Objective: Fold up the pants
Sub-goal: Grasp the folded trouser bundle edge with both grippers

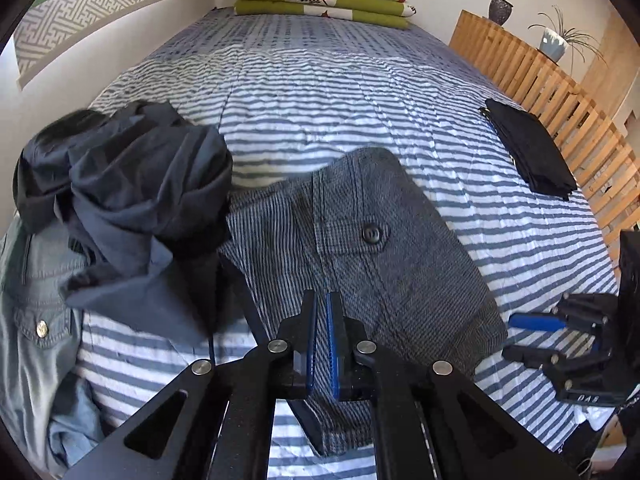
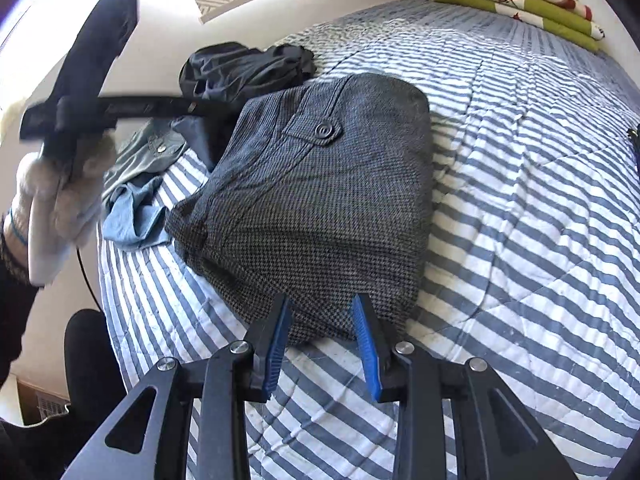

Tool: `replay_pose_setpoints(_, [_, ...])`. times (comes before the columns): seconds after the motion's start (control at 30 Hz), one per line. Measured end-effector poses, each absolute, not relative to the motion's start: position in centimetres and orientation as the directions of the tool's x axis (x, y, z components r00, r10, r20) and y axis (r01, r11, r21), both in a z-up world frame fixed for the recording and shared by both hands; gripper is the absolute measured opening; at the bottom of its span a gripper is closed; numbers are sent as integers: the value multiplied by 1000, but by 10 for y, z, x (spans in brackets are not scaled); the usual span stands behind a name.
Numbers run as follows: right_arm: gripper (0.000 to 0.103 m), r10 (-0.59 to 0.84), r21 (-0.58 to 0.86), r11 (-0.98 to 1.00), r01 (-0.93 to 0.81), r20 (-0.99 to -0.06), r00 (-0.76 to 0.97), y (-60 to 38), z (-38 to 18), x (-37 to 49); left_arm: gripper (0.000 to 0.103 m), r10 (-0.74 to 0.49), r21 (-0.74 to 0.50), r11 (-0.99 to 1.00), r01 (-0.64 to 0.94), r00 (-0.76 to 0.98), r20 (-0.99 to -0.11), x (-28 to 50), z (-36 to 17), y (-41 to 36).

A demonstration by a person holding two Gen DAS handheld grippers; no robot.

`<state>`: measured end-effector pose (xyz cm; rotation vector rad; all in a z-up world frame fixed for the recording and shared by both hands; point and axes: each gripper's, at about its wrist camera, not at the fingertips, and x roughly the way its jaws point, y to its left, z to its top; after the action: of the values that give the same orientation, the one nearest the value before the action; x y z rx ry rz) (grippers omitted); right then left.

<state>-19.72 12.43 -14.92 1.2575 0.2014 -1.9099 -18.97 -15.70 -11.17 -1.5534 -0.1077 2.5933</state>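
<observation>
Grey houndstooth pants [image 2: 320, 192] lay folded into a compact block on the striped bedspread [image 2: 520, 240], near the foot end, on the side toward the wall. Top face showed a back pocket flap with one dark button [image 2: 322, 130]; seam ran up from the flap to the rounded far edge. Fabric sat fairly flat, with a slight pucker at the near left corner.

My left gripper [image 1: 323, 312] hovered over the near edge of the pants, blue pads nearly together with only a thin gap, nothing visibly pinched between them. My right gripper [image 2: 320, 320] was at the near hem, fingers spread apart, tips level with the fabric edge; couldn't tell if they touched it.

Left of the pants: crumpled navy garment [image 1: 132, 200] and a denim shirt [image 1: 32, 320], both touching or overlapping that side. A folded black item [image 1: 528, 148] sat well apart by the wooden slats [image 1: 560, 92].
</observation>
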Motion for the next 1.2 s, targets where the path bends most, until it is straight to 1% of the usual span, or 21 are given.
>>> replay_pose_setpoints(0.07, [31, -540, 274, -662, 698, -819, -191, 125, -144, -201, 4, 140, -135, -990, -43, -438, -888, -182, -131, -158])
replay_pose_setpoints(0.13, [43, -560, 286, -646, 708, -808, -185, 123, -142, -204, 4, 122, -132, -991, -3, -400, -909, -180, -155, -165])
replay_pose_setpoints(0.17, [52, -567, 288, -644, 709, -802, -189, 123, -141, -207, 5, 122, -136, -991, 9, -386, -914, -178, -165, -169])
replay_pose_setpoints(0.23, [53, -562, 275, -661, 698, -798, -218, 125, -139, -211, 5, 137, -166, -985, 40, -392, -910, -171, -173, -180])
replay_pose_setpoints(0.3, [53, -545, 256, -675, 692, -805, -234, 125, -138, -216, 11, 158, -207, -975, 82, -404, -901, -165, -169, -195])
replay_pose_setpoints(0.33, [53, -537, 244, -678, 693, -809, -240, 124, -137, -218, 16, 170, -232, -967, 105, -412, -895, -162, -167, -203])
replay_pose_setpoints(0.43, [53, -503, 221, -687, 692, -832, -233, 125, -136, -231, 22, 233, -339, -921, 192, -426, -874, -158, -161, -232])
replay_pose_setpoints(0.5, [53, -486, 230, -695, 681, -849, -208, 121, -138, -244, 37, 267, -392, -890, 233, -430, -863, -160, -160, -245])
replay_pose_setpoints(0.53, [53, -488, 248, -696, 674, -852, -190, 120, -139, -251, 56, 277, -406, -881, 243, -431, -859, -161, -159, -247])
replay_pose_setpoints(0.57, [53, -499, 277, -694, 665, -851, -165, 118, -140, -259, 74, 291, -422, -873, 244, -434, -853, -163, -159, -248])
replay_pose_setpoints(0.6, [53, -507, 303, -697, 650, -849, -147, 117, -142, -267, 79, 313, -444, -864, 239, -435, -844, -165, -161, -245])
replay_pose_setpoints(0.7, [53, -527, 373, -698, 611, -846, -86, 112, -153, -288, 80, 369, -486, -844, 225, -414, -832, -179, -167, -239])
replay_pose_setpoints(0.93, [53, -527, 432, -695, 574, -850, 2, 101, -180, -316, 80, 380, -480, -844, 239, -365, -850, -208, -191, -223])
replay_pose_setpoints(0.97, [53, -527, 438, -647, 624, -849, 49, 101, -182, -318, 80, 378, -477, -846, 240, -362, -852, -211, -195, -222])
replay_pose_setpoints(1.2, [53, -535, 477, -628, 615, -838, 103, 100, -197, -323, 80, 380, -488, -842, 228, -392, -838, -228, -204, -218])
